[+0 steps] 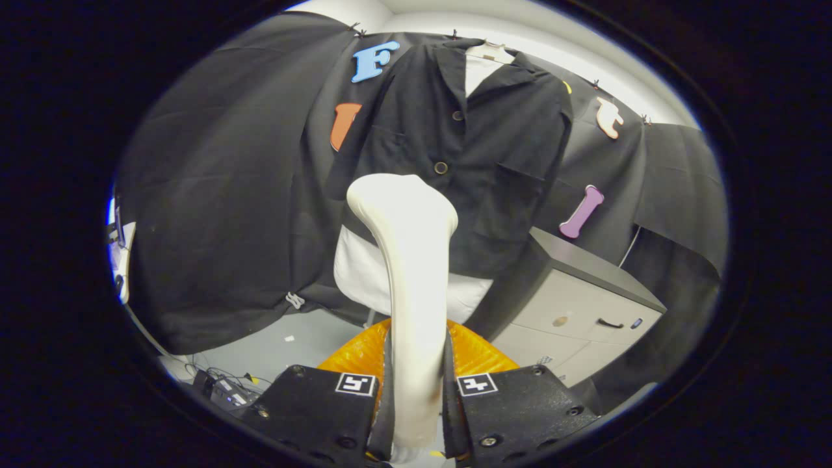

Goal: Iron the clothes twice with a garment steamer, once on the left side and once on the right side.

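Note:
My gripper (pixel 416 383) is shut on the handle of a cream-white garment steamer (pixel 409 260). The handle rises from between the two fingers, and its wide head points at the clothes beyond. A black buttoned jacket (pixel 461 143) hangs over a white garment (pixel 364 273) on a hanger against the booth's black cloth wall. The steamer head stands in front of the jacket's lower left part, near a button; whether it touches the cloth I cannot tell. An orange ribbed part (pixel 354 354) shows just behind the fingers, beneath the steamer.
A grey cabinet (pixel 585 299) with drawers stands to the right of the clothes, low down. Cables and a small device (pixel 224 387) lie on the pale floor to the left of the fingers. A white object (pixel 120 253) hangs at the far left.

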The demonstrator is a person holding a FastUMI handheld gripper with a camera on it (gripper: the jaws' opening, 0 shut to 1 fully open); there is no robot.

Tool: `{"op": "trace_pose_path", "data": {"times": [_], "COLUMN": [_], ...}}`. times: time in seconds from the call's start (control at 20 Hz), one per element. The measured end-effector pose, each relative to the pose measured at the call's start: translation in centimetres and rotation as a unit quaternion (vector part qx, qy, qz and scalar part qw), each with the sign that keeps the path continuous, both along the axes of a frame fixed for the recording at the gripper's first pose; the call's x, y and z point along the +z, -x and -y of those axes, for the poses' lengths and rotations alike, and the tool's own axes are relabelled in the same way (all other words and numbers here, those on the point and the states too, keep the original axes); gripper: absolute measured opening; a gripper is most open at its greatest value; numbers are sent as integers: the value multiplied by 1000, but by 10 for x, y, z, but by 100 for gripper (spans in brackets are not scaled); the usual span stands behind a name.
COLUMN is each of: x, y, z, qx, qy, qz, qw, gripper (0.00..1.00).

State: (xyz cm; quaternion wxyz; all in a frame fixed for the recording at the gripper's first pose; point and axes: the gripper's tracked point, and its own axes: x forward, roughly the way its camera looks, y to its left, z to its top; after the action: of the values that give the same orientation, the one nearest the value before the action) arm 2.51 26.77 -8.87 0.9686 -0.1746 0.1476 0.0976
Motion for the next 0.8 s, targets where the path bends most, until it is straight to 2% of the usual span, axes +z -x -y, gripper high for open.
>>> {"op": "trace_pose_path", "data": {"times": [0.2, 0.5, 0.8], "x": [-3, -14, 4], "y": [32, 57, 67], "z": [63, 146, 214], "qx": [-35, -89, -103], "qy": [-6, -43, -63], "qz": [-6, -30, -27], "qw": [999, 995, 992], "gripper": [32, 32, 32]}}
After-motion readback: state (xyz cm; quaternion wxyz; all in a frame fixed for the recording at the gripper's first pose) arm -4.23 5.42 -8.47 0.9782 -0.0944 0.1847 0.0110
